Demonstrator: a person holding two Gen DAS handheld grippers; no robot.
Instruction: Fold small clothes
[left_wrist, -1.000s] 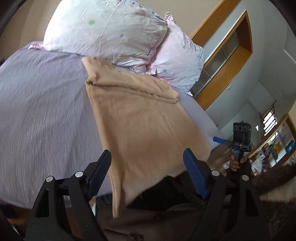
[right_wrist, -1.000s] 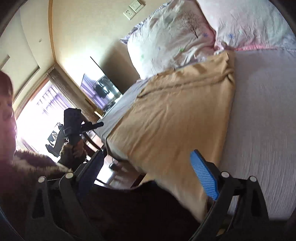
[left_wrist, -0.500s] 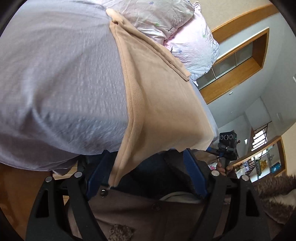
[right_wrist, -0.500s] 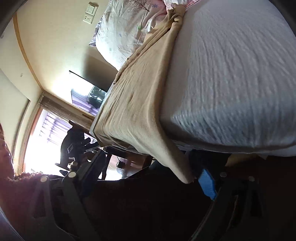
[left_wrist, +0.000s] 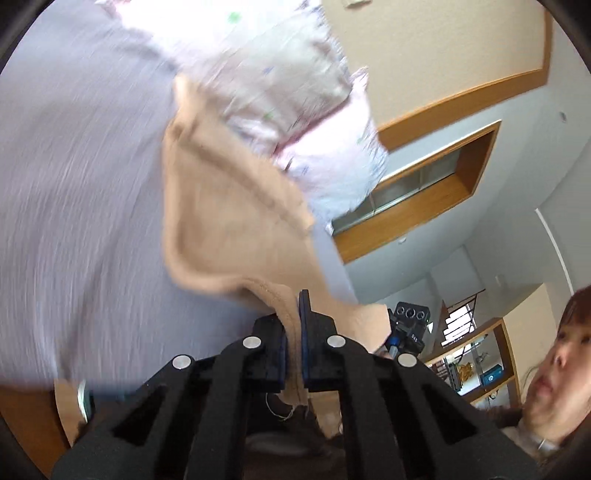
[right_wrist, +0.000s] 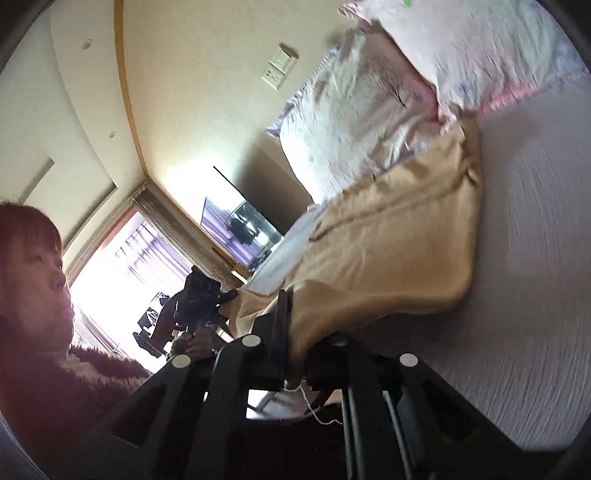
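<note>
- The left gripper (left_wrist: 292, 334), black with blue-padded fingers, has its two fingers pressed together on the near hem of a tan, soft fleece garment (left_wrist: 229, 225); the cloth runs down between the pads (left_wrist: 303, 332) and hangs out below them.
- The right gripper (right_wrist: 295, 343), of the same black build, is clamped on another part of that near hem; the tan fleece garment (right_wrist: 399, 251) bunches over its fingers, and a loose white thread (right_wrist: 314, 408) dangles under them.
- Between the two grips the hem is lifted off the bed, while the rest of the garment lies flat on the pale lilac, ribbed bedsheet (left_wrist: 74, 184).
- The garment's far end reaches two pink-and-white floral pillows (left_wrist: 280, 88) at the head of the bed and touches the nearer one.
- In the left wrist view the right gripper shows past the hem, beside the person's face (left_wrist: 561, 369).
- Beyond the bed stand a cream wall with a white switch plate (right_wrist: 279, 72) and a bright window (right_wrist: 122, 266).
</note>
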